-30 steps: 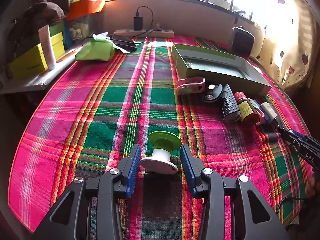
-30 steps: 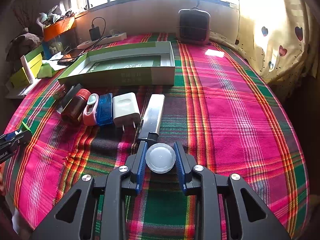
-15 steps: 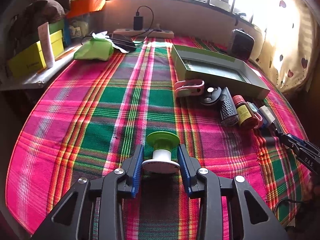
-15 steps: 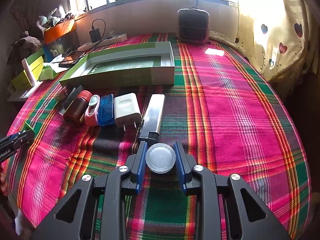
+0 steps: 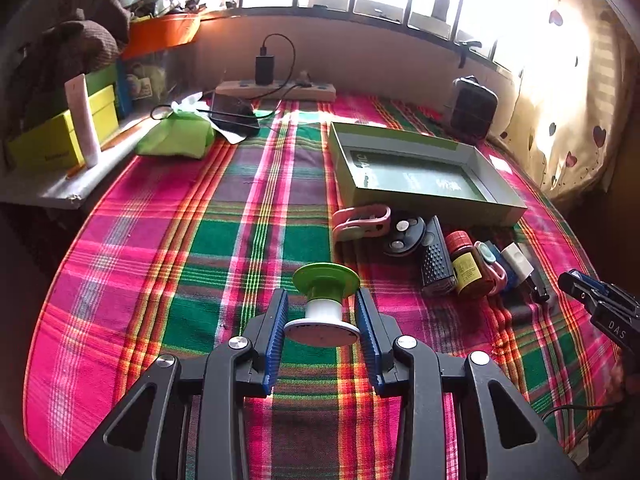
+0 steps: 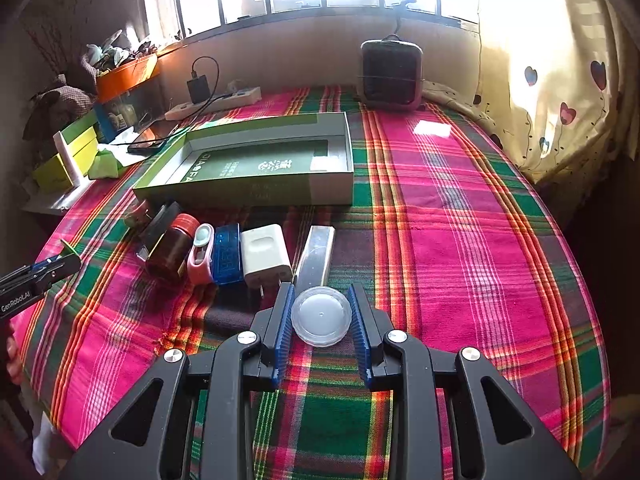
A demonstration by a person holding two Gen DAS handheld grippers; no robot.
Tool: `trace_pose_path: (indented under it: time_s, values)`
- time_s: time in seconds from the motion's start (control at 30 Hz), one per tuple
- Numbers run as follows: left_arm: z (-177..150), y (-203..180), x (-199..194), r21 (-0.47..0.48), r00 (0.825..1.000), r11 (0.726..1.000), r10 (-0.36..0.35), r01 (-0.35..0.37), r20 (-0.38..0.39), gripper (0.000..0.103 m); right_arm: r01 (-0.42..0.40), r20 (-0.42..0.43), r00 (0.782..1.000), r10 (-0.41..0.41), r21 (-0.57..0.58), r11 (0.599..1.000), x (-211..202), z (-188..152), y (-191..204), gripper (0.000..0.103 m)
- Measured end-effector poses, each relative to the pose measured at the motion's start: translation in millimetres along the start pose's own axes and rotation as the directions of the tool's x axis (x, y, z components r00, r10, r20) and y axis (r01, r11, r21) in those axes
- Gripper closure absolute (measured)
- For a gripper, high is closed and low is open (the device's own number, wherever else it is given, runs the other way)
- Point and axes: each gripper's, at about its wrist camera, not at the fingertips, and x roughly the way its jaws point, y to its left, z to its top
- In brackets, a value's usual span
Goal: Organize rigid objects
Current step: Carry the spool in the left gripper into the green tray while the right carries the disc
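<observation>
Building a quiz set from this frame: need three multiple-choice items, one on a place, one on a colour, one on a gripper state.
1. The open green box lies where relative to the row of small items?
A. behind it, toward the window
B. in front of it
C. on top of it

2. The far flange of the spool is:
A. red
B. green
C. blue

3. The right gripper is:
A. open, nothing between its jaws
B. out of view
C. shut on the clear round lid

Key: A, the box sits beyond the row; B, green flange; C, the pads press the lid's rim.
</observation>
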Motion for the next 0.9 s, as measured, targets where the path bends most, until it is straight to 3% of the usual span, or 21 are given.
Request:
trace_pose_path:
  time_s: [0.53, 0.9]
  values:
    - [72, -29, 27, 0.061, 0.995, 0.994, -0.096, 0.094, 0.03, 0.07, -0.045, 0.018, 0.999, 0.046, -0.049, 0.998, 22, 63, 1, 0.074]
    - [110, -46, 69, 0.085, 0.989, 0.985, -0.148, 0.148, -0.007, 0.07, -0.089, -0.03, 0.996, 0.086, -0.081, 0.993, 67, 106, 2, 0.074]
